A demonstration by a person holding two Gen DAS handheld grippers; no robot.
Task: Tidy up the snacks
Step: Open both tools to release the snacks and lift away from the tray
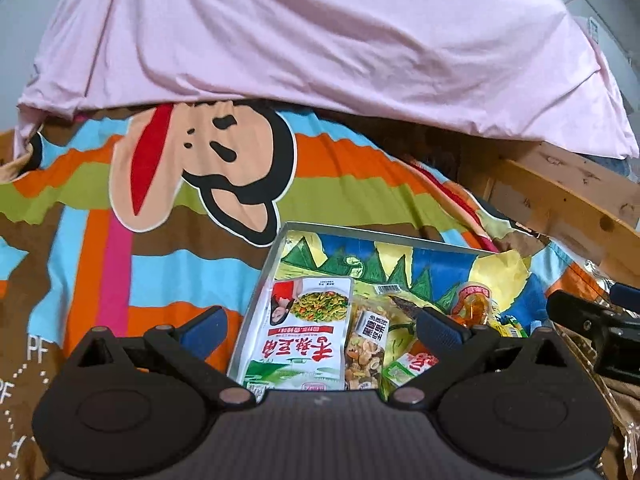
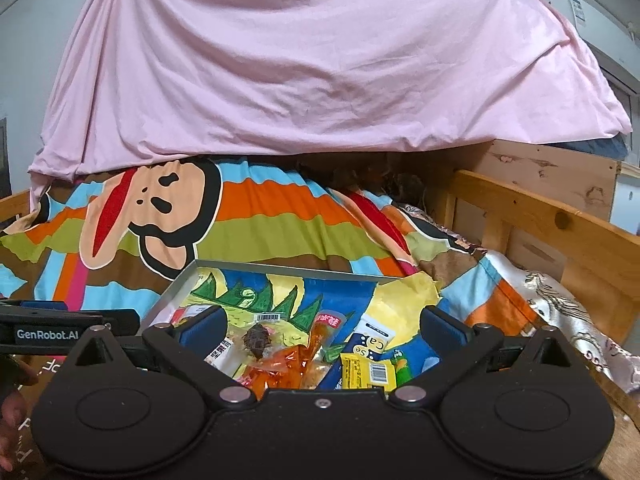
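A metal tray (image 1: 260, 276) with a colourful paper lining lies on the bed and holds several snack packets. In the left wrist view a white-and-green pea packet (image 1: 300, 340) and a clear nut-mix packet (image 1: 366, 344) lie at its near left, with an orange packet (image 1: 474, 304) further right. My left gripper (image 1: 322, 322) hangs open just above them and holds nothing. In the right wrist view my right gripper (image 2: 322, 330) is wide open and holds nothing. It hangs over orange packets (image 2: 280, 368), a dark brown snack (image 2: 256, 340), a blue packet (image 2: 370, 344) and a yellow packet (image 2: 366, 372).
The tray rests on a striped bedspread with a cartoon monkey (image 2: 160, 208). A pink sheet (image 2: 320, 60) hangs behind it. A wooden bed rail (image 2: 560, 220) runs along the right. A hand (image 2: 12, 408) shows at the lower left of the right wrist view.
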